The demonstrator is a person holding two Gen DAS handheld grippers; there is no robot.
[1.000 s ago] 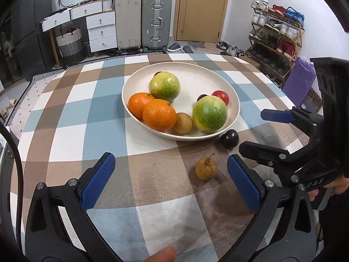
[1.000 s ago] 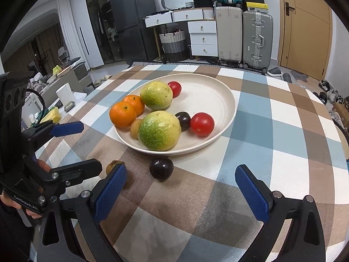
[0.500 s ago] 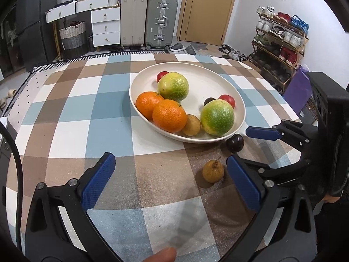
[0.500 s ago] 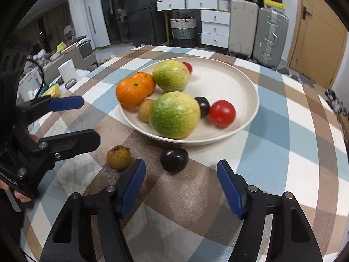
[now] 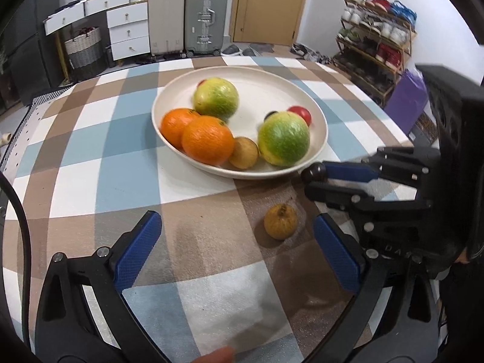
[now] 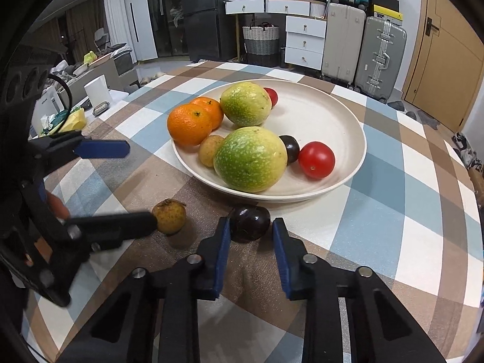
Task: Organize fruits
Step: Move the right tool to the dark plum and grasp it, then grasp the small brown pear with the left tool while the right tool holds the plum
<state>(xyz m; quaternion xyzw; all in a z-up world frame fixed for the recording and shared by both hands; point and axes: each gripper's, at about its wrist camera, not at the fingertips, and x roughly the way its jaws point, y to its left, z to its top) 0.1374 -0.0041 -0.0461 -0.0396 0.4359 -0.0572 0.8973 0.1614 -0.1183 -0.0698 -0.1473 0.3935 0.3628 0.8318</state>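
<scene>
1. My right gripper (image 6: 249, 236): jaws just closing, now pinched on the small dark round plum (image 6: 250, 223), lower centre of frame, on the checked tablecloth (image 6: 408, 181).
2. Wide cream bowl (image 6: 351, 127): directly beyond the plum, rim just beside it; the lift goes up and forward.
3. My left gripper (image 5: 236, 254): jaws wide, empty; the small yellow-brown stemmed fruit (image 5: 280, 221) lies ahead, lower right, nearer the right jaw.
4. Room: cloth bare to the right.
</scene>
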